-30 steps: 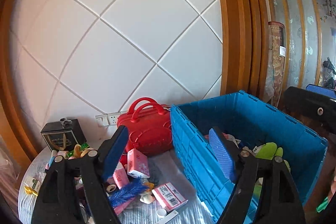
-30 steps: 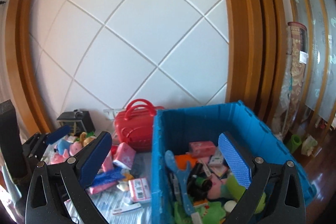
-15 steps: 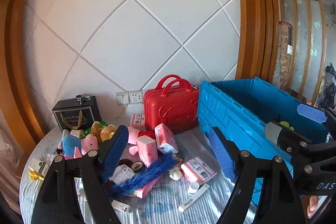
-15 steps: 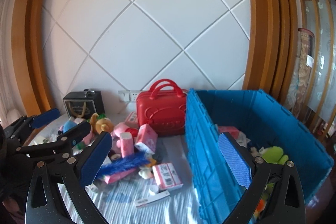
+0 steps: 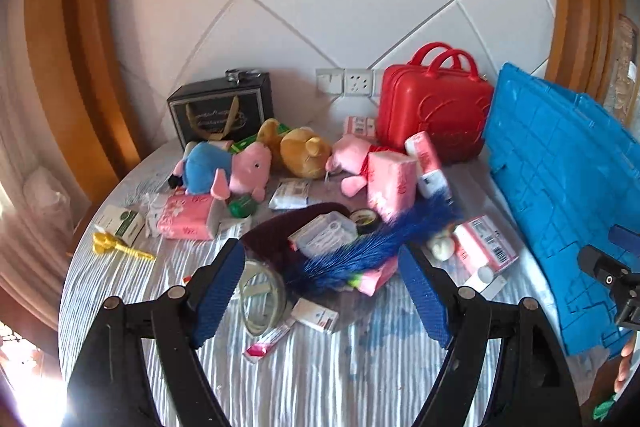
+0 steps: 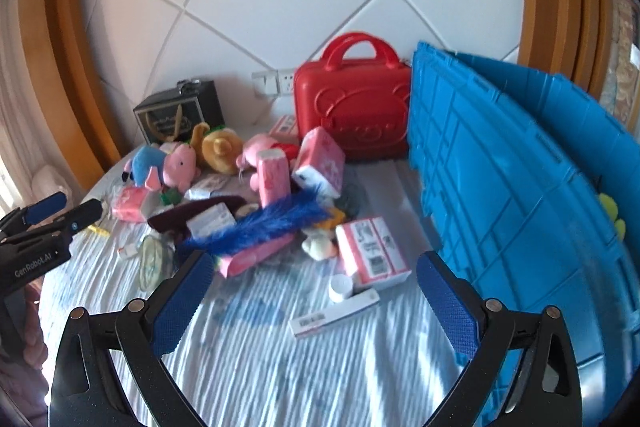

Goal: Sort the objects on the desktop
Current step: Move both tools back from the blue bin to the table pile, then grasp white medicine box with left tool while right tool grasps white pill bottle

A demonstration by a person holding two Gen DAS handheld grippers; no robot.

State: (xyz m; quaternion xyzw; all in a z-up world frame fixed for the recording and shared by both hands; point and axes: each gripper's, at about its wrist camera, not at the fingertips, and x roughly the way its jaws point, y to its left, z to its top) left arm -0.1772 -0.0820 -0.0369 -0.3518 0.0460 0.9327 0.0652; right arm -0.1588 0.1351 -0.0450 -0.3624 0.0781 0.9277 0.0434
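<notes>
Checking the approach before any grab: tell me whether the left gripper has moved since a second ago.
Yes. The left gripper has swung left and tipped down: the blue crate slid to its view's right edge, and its open jaws frame the table clutter.

Both tools are matte black, two-fingered and scissor-like. The left gripper (image 5: pixel 322 291) has angular black arms with round silver rivets at the pivots, each finger faced with a textured royal-blue pad. The right gripper (image 6: pixel 314 301) is built the same way. At the left edge of the right wrist view, the other tool's black body carries white lettering reading "GenRoboLAI".
</notes>
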